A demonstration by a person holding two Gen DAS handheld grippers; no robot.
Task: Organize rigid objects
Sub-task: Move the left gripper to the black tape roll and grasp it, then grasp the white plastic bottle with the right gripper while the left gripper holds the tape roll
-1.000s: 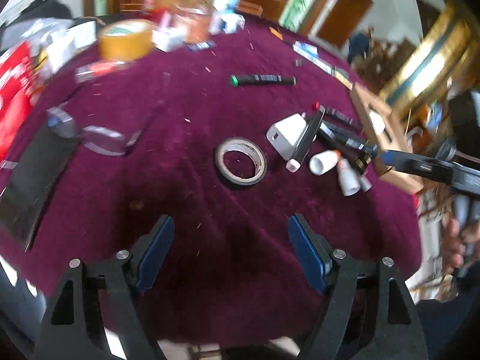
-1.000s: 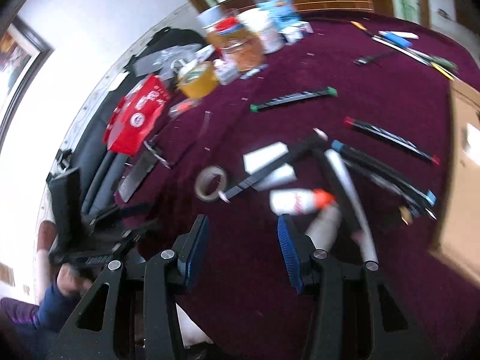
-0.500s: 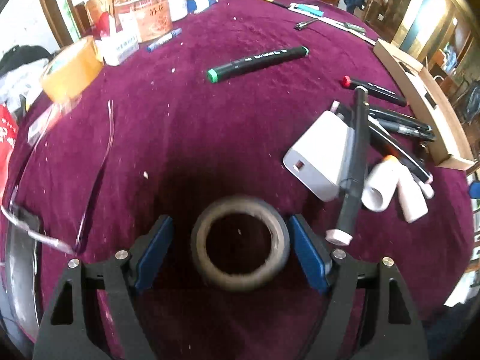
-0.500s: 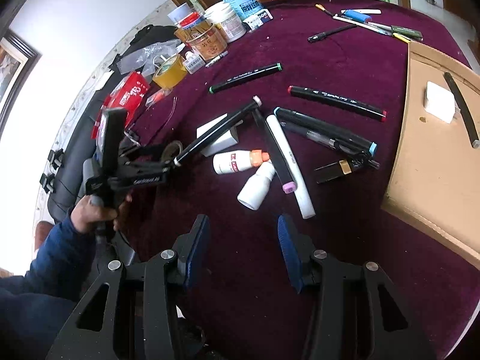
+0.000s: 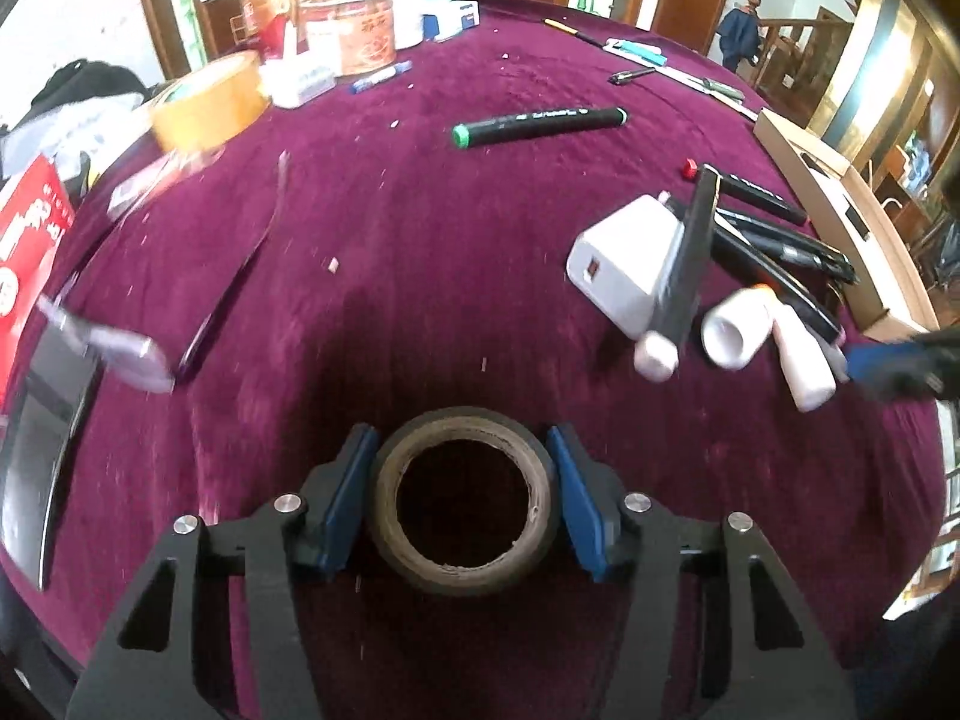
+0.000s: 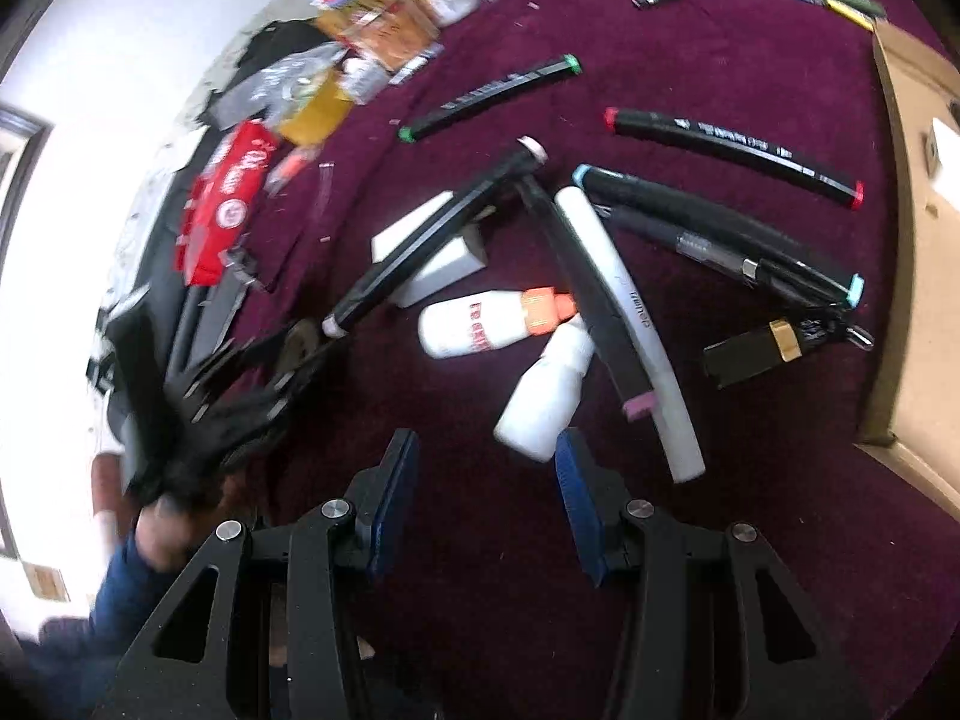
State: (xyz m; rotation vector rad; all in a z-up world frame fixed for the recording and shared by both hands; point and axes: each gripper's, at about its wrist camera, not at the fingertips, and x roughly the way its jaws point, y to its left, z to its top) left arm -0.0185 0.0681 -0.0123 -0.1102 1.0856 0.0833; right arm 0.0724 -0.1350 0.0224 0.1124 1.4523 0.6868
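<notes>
Left wrist view: the tape roll [image 5: 462, 501] lies flat on the maroon cloth [image 5: 420, 240], and the left gripper [image 5: 461, 501] brackets it, blue pads at or almost touching its outer wall; a firm grip I cannot confirm. Beyond the roll to the right, a white adapter [image 5: 624, 255], glue bottles [image 6: 492, 324] and markers [image 6: 732, 147] lie jumbled. Further from the roll, the wooden tray [image 6: 924, 252] looks nearly bare, so sorting seems barely begun. The right gripper [image 6: 486, 486] hangs wide open, holding nothing.

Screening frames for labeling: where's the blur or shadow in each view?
Left wrist: tape roll between the tongs sharp, in their shadow; clear plastic strip at left smeared. Right wrist: markers crisp, left tongs motion-blurred, white wall overexposed.
</notes>
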